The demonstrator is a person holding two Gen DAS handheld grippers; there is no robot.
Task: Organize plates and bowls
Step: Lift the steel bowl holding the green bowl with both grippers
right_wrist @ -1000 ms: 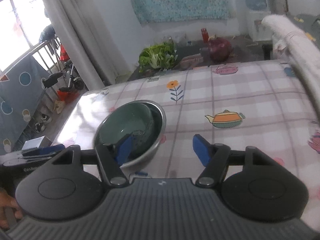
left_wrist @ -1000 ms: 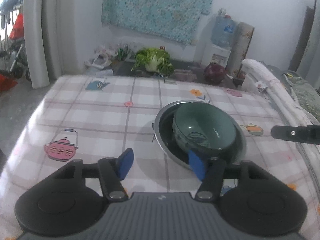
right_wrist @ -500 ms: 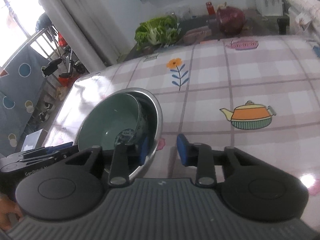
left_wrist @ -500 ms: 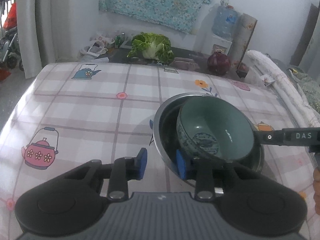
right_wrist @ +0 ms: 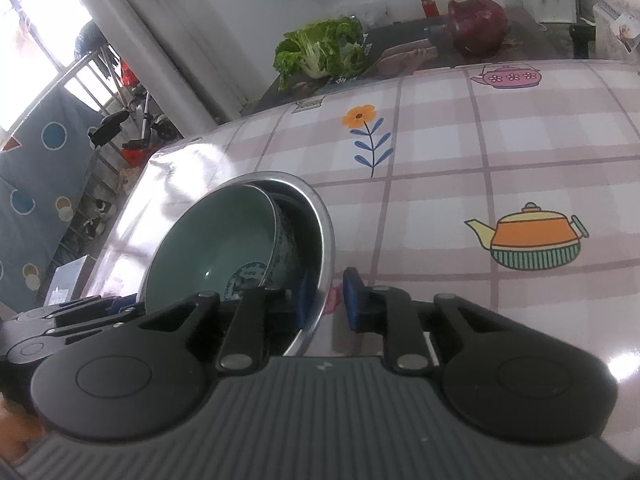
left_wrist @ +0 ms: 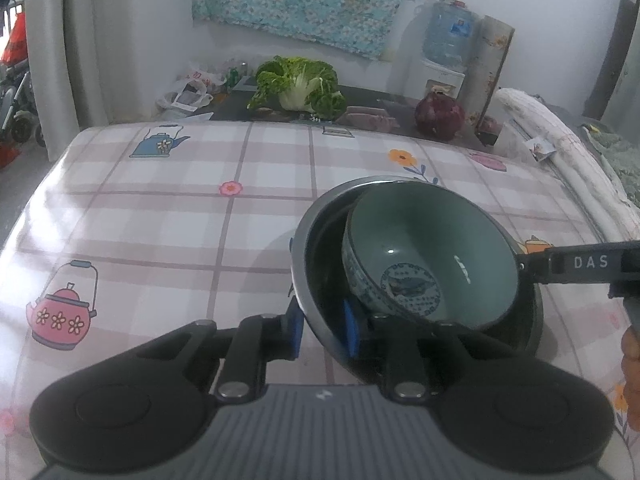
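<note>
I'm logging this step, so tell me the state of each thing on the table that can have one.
Metal bowl: upright on the table, rim gripped at two sides.
Green bowl: tilted inside the metal bowl.
Left gripper: closing on the metal bowl's rim.
Right gripper: closing on the metal bowl's rim.

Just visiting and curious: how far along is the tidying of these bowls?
Done: the green bowl already sits, tilted, inside the metal bowl. In hand: the left gripper and right gripper are closing on its rim from opposite sides. Left: carrying the pair away.
</note>
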